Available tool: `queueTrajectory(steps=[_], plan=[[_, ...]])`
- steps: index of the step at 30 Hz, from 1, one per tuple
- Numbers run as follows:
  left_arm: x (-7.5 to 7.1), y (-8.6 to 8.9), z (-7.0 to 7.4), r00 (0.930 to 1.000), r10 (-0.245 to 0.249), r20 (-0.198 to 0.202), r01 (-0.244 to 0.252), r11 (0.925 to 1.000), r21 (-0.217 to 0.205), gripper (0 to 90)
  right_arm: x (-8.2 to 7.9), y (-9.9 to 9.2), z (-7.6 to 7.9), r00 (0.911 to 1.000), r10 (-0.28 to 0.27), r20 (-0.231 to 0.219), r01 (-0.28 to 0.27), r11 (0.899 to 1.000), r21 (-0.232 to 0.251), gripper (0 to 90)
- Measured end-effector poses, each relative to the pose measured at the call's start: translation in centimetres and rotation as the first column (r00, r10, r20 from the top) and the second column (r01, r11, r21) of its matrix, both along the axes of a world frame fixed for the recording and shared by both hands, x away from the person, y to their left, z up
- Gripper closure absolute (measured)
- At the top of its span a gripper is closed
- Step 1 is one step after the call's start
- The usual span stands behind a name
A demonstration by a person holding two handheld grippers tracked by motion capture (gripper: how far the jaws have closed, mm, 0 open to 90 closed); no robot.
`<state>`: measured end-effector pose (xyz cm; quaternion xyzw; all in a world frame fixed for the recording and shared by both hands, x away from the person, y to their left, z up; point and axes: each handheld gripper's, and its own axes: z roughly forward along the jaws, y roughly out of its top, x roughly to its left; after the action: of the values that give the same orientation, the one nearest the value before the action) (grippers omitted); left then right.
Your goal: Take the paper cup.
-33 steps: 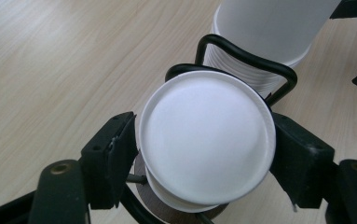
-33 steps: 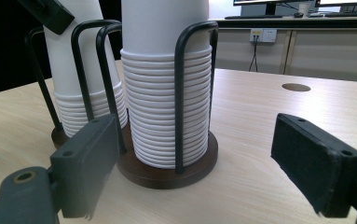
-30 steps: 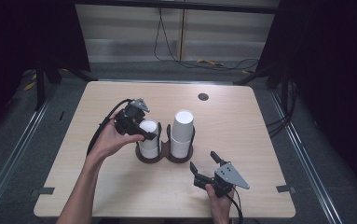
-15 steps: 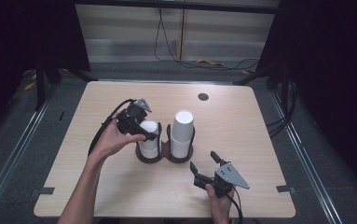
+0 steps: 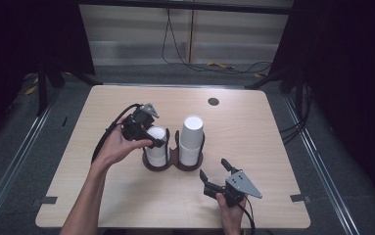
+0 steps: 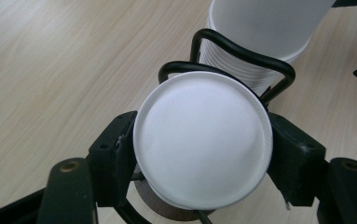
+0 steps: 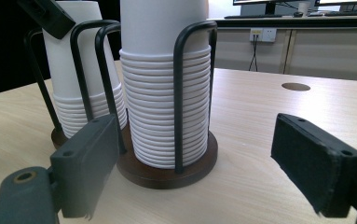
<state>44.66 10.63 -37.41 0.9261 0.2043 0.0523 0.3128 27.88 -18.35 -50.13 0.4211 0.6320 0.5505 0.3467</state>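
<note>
Two stacks of white paper cups are standing in a double wire holder (image 5: 173, 164) at the middle of the surface (image 5: 273, 147). I am closing my left tongs (image 5: 156, 138) on the top cup (image 6: 203, 144) of the left stack (image 5: 156, 147), apparently pinching it, one pad on each side. My right tongs (image 5: 215, 171) are resting spread and empty just beside the taller right stack (image 5: 192, 139), facing it.
</note>
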Motion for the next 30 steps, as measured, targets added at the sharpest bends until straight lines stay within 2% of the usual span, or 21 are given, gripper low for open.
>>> queueTrajectory(steps=[4, 8, 11, 13, 16, 19, 22, 30], plan=[[-0.04, 0.04, 0.15, 1.0, 0.004, -0.003, -0.004, 1.0, -0.002, 32.6, 0.0, -0.02, 0.0, 1.0, 0.0, 0.002, 0.0, 1.0, -0.001, 14.6], [-0.11, 0.06, 0.23, 0.9998, 0.02, 0.001, -0.02, 0.9996, -0.021, 33.0, 0.01, -0.02, 0.0, 1.0, -0.001, 0.001, 0.001, 1.0, 0.001, 14.6], [-0.18, 0.07, 0.35, 0.9997, 0.023, -0.003, -0.023, 0.9996, -0.016, 33.3, 0.0, -0.04, 0.01, 1.0, -0.001, 0.001, 0.001, 1.0, 0.004, 14.6], [-0.16, 0.13, 0.52, 1.0, 0.007, 0.006, -0.007, 1.0, -0.005, 33.5, -0.01, -0.04, 0.01, 1.0, -0.001, -0.001, 0.001, 1.0, 0.005, 14.6], [-0.19, 0.17, 0.56, 0.9998, 0.019, 0.0, -0.019, 0.9995, -0.023, 33.9, -0.01, -0.04, 0.01, 1.0, -0.002, -0.002, 0.002, 1.0, 0.006, 14.6], [-0.16, 0.3, 0.68, 0.9999, 0.012, 0.0, -0.012, 0.9999, -0.012, 34.2, -0.01, -0.04, 0.01, 1.0, -0.002, -0.001, 0.002, 1.0, 0.006, 14.6], [-0.22, 0.44, 0.77, 0.9997, 0.024, -0.009, -0.025, 0.9992, -0.032, 34.6, -0.01, -0.05, 0.01, 1.0, 0.0, -0.005, 0.0, 1.0, 0.01, 14.6], [-0.13, 0.71, 1.04, 0.9999, 0.015, -0.008, -0.016, 0.9992, -0.036, 35.2, 0.0, -0.06, 0.01, 1.0, -0.001, -0.006, 0.001, 1.0, 0.01, 14.6]])
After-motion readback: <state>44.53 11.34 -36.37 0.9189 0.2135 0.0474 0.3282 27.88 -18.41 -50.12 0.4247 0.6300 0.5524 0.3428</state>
